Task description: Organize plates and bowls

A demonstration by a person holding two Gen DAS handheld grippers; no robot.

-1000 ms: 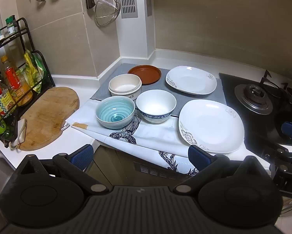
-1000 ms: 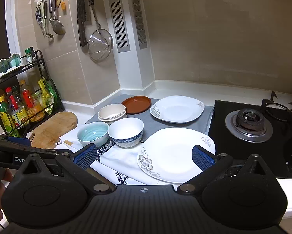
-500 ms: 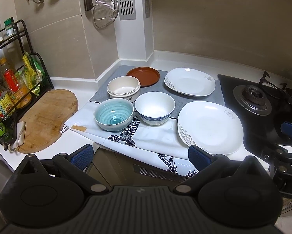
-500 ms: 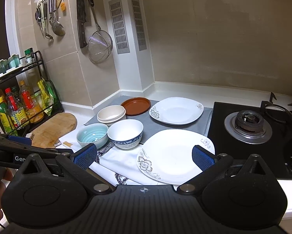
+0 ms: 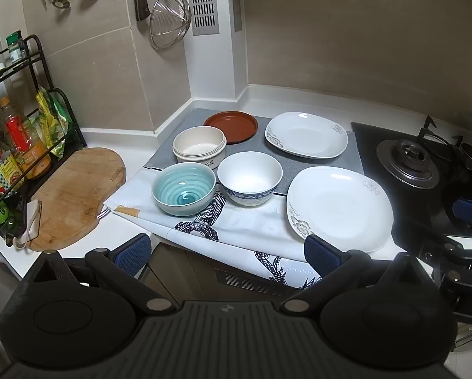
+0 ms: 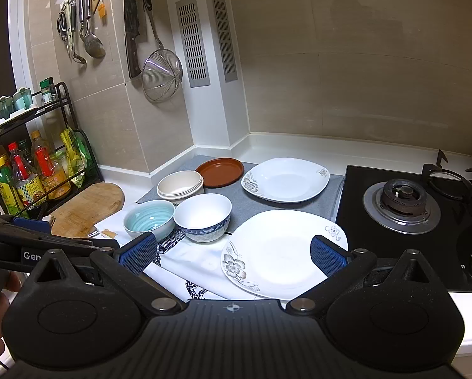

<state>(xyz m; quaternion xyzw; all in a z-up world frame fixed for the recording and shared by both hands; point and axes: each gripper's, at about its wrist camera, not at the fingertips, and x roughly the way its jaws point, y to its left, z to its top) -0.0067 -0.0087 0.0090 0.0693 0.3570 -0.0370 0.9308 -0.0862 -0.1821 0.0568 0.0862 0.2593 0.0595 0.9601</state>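
Note:
On the counter stand a teal bowl [image 5: 184,188], a white bowl with a blue band [image 5: 249,177], a cream bowl stack [image 5: 199,142], a brown plate [image 5: 230,122], a far white square plate [image 5: 307,134] and a near white square plate [image 5: 338,207]. My left gripper [image 5: 226,252] is open and empty, held in front of the counter edge. My right gripper [image 6: 233,249] is open and empty, just short of the near plate [image 6: 280,252]. The bowls [image 6: 203,216] lie to its left.
A wooden cutting board [image 5: 78,189] and a rack of bottles [image 5: 18,154] sit at the left. A black gas stove [image 6: 403,202] is at the right. Utensils and a strainer [image 6: 162,75] hang on the wall. A printed cloth [image 5: 236,224] drapes over the counter edge.
Both grippers have drifted slightly back and up from the counter. Nothing on the counter has moved.

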